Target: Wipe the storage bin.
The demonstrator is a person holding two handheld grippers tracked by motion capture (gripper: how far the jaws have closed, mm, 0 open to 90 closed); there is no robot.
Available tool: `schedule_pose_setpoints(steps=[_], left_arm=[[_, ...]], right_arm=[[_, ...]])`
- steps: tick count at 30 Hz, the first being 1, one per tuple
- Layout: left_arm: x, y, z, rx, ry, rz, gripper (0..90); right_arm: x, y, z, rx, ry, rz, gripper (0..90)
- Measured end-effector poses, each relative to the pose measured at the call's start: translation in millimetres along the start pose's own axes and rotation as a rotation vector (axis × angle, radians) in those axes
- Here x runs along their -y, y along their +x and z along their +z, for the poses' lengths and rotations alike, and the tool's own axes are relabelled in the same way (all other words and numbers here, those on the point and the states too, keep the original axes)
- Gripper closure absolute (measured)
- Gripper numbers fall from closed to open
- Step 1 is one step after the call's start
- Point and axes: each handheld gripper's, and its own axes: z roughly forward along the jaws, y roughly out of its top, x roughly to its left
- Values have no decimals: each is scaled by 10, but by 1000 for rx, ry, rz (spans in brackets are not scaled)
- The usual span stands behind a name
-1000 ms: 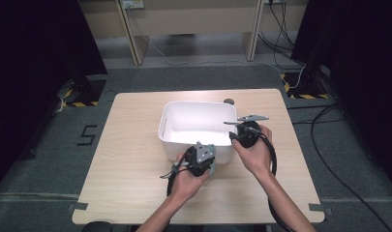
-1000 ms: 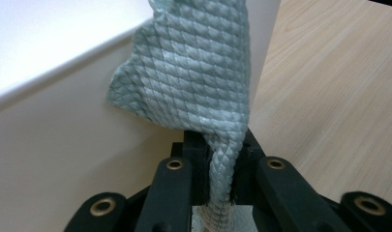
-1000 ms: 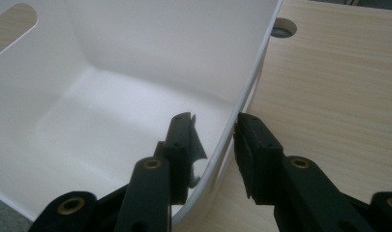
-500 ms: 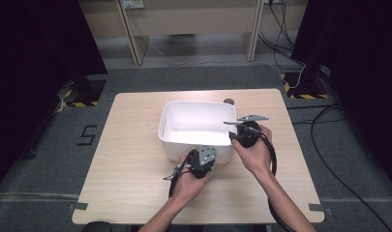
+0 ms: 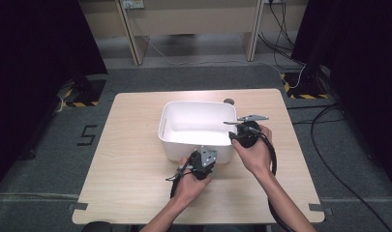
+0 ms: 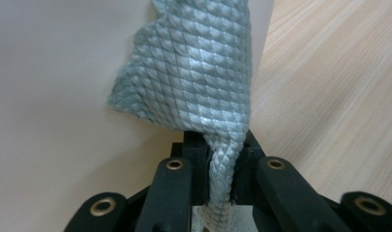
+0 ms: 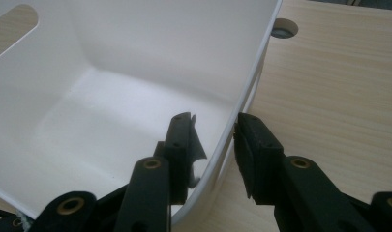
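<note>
A grey cloth with a scaly, quilted weave hangs crumpled against the outer wall of a white plastic tub. The tub stands upright and open-topped, a cut-out handle in its wall.

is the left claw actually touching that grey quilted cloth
Touching. The left gripper view shows the left claw shut on the grey quilted cloth, fabric pinched between both black jaws, beside the white plastic tub.
</note>
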Motion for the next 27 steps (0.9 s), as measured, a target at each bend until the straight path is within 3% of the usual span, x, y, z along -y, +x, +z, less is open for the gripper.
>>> schedule_pose_setpoints(steps=[27], left_arm=[[-94,-81,35,19,-15,7,809]], right_arm=[[0,0,-3,-4,1,5,679]])
